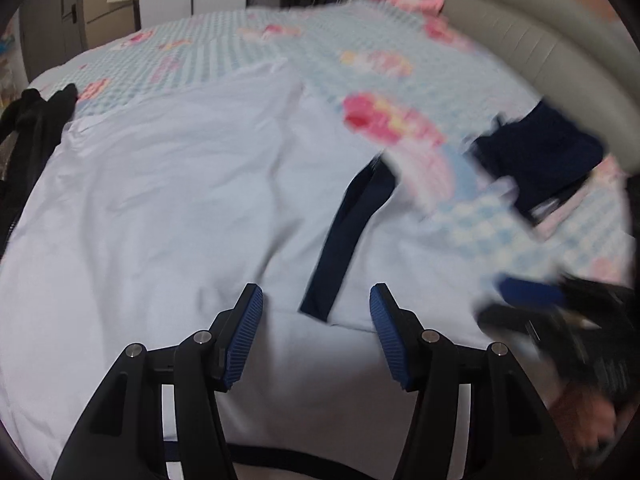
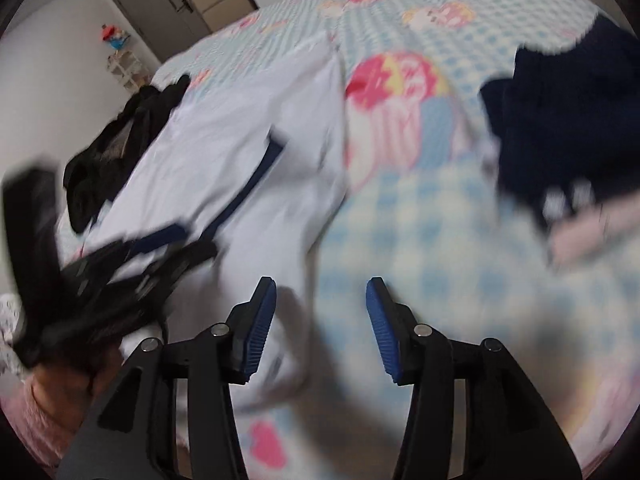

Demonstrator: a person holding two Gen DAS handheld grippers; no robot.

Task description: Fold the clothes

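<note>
Both the left gripper (image 1: pixel 316 304) and right gripper (image 2: pixel 321 296) hang wide apart, empty, over the white garment (image 1: pixel 168 184) spread flat on the bed (image 1: pixel 460 216), likely ready for folding.

Pale white-lilac garment (image 1: pixel 160 200) with a navy stripe (image 1: pixel 344 240), bedsheet (image 1: pixel 248 44) was light blue check with pink cartoon prints, black clothes (image 1: pixel 36 128) at its edge, possibly navy folded garment (image 1: pixel 540 160), blurred, tool pads (image 1: pixel 244 336) ribbed blue
</note>
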